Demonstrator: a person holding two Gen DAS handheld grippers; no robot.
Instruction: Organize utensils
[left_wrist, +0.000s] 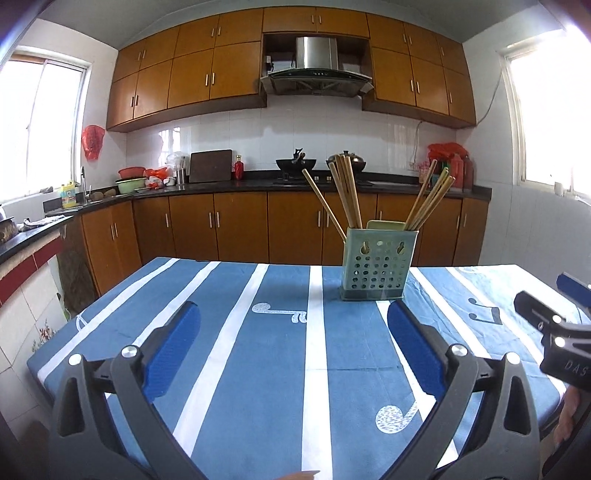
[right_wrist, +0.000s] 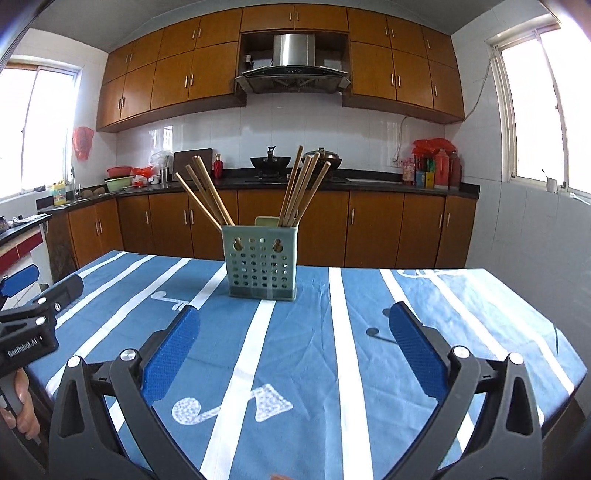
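In the left wrist view, a pale green perforated utensil holder is seen upright on a table covered by a blue tablecloth with white stripes and music-note prints. The holder is placed toward the far side of the table, ahead and slightly right of the left gripper, well apart from it. Wooden chopsticks are held in the holder in two bunches, one leaning left and one leaning right, with a single stick splayed further left. The left gripper's blue-padded jaws are spread wide, with nothing between them but bare cloth. Part of the right gripper is glimpsed at the right edge, too cropped for its jaws to be judged there. Behind the table, a dark counter and wooden cabinets are lined along the wall.

In the right wrist view, the same utensil holder is shown ahead and slightly left of the right gripper, again well apart. The chopsticks are fanned from its top in two groups. The right gripper's jaws are likewise held wide apart, gripping nothing. The left gripper is caught at the left edge above the tablecloth, with a hand visible below it.
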